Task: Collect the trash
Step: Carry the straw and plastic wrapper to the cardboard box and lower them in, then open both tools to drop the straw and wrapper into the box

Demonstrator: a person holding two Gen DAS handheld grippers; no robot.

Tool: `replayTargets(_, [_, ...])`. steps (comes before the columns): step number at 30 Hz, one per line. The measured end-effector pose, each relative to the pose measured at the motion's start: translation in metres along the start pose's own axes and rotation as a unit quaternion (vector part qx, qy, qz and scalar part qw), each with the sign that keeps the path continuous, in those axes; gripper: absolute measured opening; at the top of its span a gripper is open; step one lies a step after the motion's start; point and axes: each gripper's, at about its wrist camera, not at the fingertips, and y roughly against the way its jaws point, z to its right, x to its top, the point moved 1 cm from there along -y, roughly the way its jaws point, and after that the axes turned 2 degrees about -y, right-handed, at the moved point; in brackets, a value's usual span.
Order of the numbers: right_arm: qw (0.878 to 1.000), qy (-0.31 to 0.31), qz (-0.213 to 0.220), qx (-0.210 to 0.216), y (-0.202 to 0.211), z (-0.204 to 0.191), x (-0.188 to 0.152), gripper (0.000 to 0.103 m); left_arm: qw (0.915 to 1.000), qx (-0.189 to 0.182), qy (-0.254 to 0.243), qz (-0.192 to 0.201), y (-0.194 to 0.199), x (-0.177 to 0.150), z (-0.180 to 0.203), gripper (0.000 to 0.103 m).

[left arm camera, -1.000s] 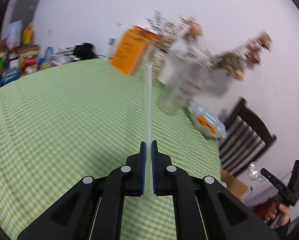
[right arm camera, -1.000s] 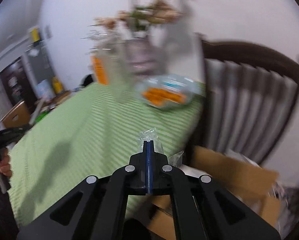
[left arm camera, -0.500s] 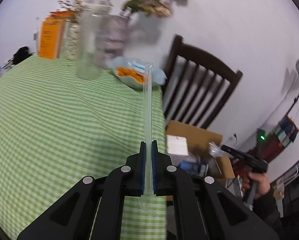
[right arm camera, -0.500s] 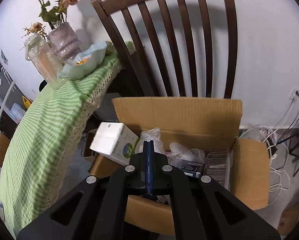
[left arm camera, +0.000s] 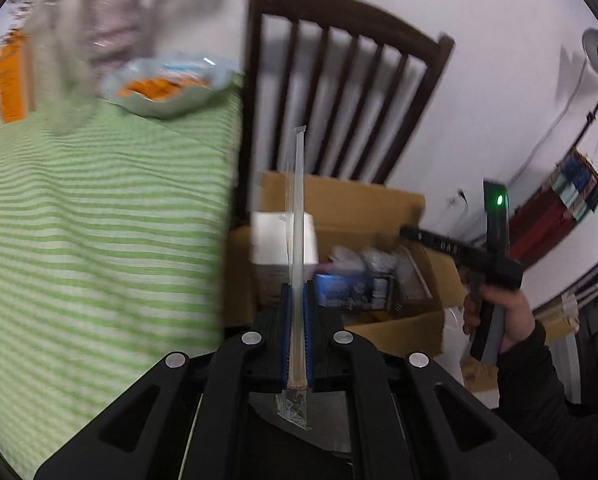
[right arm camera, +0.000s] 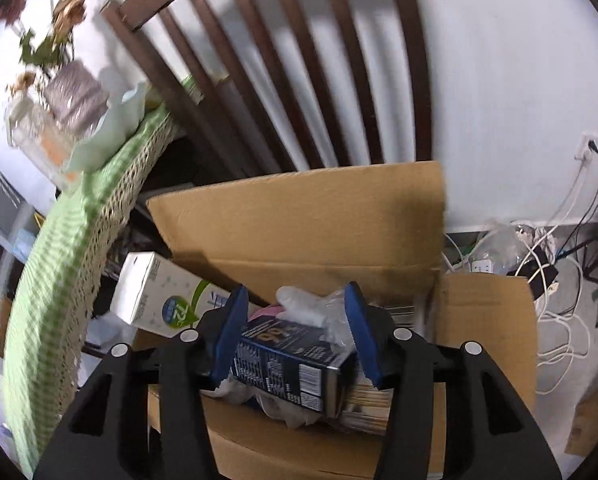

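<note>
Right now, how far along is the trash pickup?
Partly done. The cardboard box beside the chair already holds a white carton, a dark blue carton and crumpled plastic. The right gripper is opening above it, nothing pinched. The left gripper is shut on a wrapped straw, not yet dropped in. A snack bag sits on the table.

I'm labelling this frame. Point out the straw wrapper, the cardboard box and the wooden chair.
straw wrapper (left arm camera: pixel 297 216): left wrist view, middle of its clear length.
cardboard box (right arm camera: pixel 299 220): right wrist view, raised back flap.
wooden chair (right arm camera: pixel 331 64): right wrist view, a back slat.
</note>
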Motion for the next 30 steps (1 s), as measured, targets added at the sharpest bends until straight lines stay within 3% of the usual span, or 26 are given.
replayTargets(9, [0.998,-0.035,0.049,0.011,0.039,0.038,-0.002,0.051,0.9908,-0.063,-0.085,-0.084,-0.085,0.013,0.076,0.003])
replayTargets(14, [0.998,-0.049,0.048,0.008,0.05,0.056,-0.015,0.051,0.9761,-0.095,-0.109,-0.162,-0.145,-0.002,0.101,0.003])
replayTargets(18, [0.998,-0.058,0.038,0.002,0.049,0.068,-0.024,0.051,0.9671,-0.094,-0.129,-0.198,-0.176,-0.006,0.109,0.006])
replayTargets(21, [0.998,-0.057,0.032,0.003,0.046,0.069,-0.026,0.051,0.9714,-0.045,-0.116,-0.203,-0.189,0.004,0.095,0.009])
replayTargets(24, [0.998,-0.048,0.029,0.007,0.043,0.065,-0.026,0.051,0.9798,0.012,-0.098,-0.174,-0.183,0.022,0.072,0.024])
replayTargets(30, [0.999,-0.021,0.014,0.021,0.029,0.046,-0.026,0.051,0.987,0.043,-0.086,-0.129,-0.156,0.037,0.049,0.032])
